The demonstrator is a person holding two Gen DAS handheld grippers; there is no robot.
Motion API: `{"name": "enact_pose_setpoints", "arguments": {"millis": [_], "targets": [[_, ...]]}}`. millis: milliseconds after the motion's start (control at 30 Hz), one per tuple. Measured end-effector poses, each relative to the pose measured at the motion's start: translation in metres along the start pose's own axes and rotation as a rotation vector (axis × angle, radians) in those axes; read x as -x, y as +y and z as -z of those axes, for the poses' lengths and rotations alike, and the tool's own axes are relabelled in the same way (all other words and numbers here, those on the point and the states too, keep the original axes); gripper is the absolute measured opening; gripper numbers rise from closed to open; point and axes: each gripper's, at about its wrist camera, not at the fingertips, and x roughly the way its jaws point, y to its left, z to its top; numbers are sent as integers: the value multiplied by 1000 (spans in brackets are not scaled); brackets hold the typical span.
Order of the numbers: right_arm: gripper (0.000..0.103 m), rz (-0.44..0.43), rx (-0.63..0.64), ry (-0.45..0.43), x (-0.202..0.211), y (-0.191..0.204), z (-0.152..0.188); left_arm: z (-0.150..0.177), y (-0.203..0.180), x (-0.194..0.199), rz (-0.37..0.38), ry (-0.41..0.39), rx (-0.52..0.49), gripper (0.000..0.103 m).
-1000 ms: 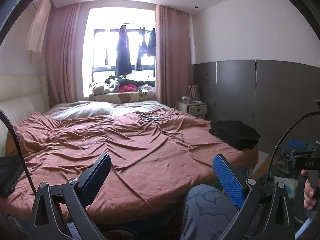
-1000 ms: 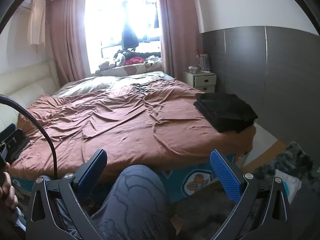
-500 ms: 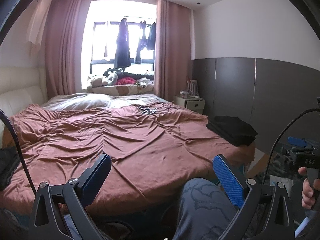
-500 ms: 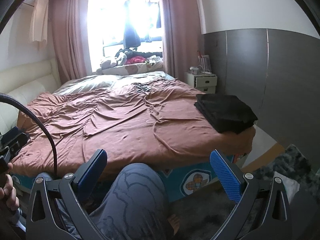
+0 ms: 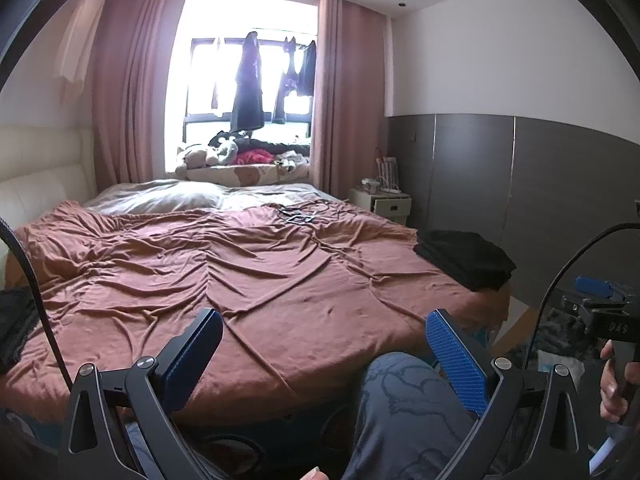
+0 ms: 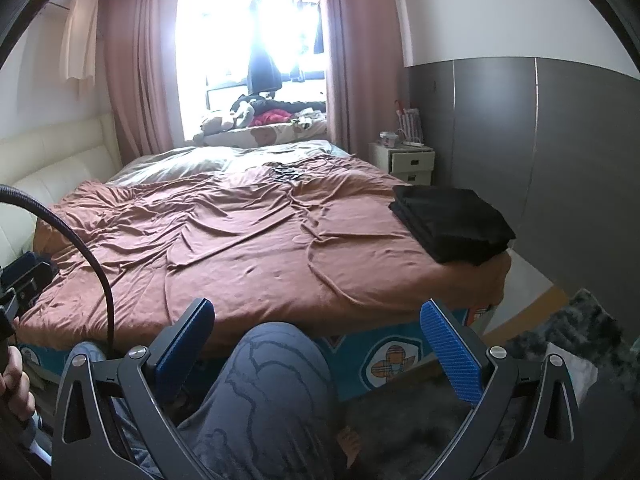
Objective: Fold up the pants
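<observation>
Grippers: my left gripper (image 5: 324, 344) and right gripper (image 6: 316, 334), both spread and empty, have tilted slightly over the bed (image 5: 280, 288), folded black pants (image 6: 452, 220) untouched.

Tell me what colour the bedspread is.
Reddish brown bedspread, clearest in the right wrist view.

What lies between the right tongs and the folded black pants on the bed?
Right wrist view: only wrinkled brown bedspread between right tongs and black pants.

Left gripper (image 5: 324, 350) and right gripper (image 6: 316, 344): black frames, silver screws, blue ribbed pads, black cables. Person's trousers (image 6: 264, 404): grey-blue, dark line pattern.
</observation>
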Motion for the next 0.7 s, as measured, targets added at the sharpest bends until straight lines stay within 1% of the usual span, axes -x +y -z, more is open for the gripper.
{"name": "enact_pose_setpoints", "arguments": {"millis": [400,467,700], "targets": [[103,-11,1,6,-2,-3,0,1,3,-1,-7,12,9,103],[103,-6,5,8,-3,-3,0,1,4,-2,1,16,16,103],[103,-2,1,14,-4,-3,0,3,5,-2,-4,22,19,103]]}}
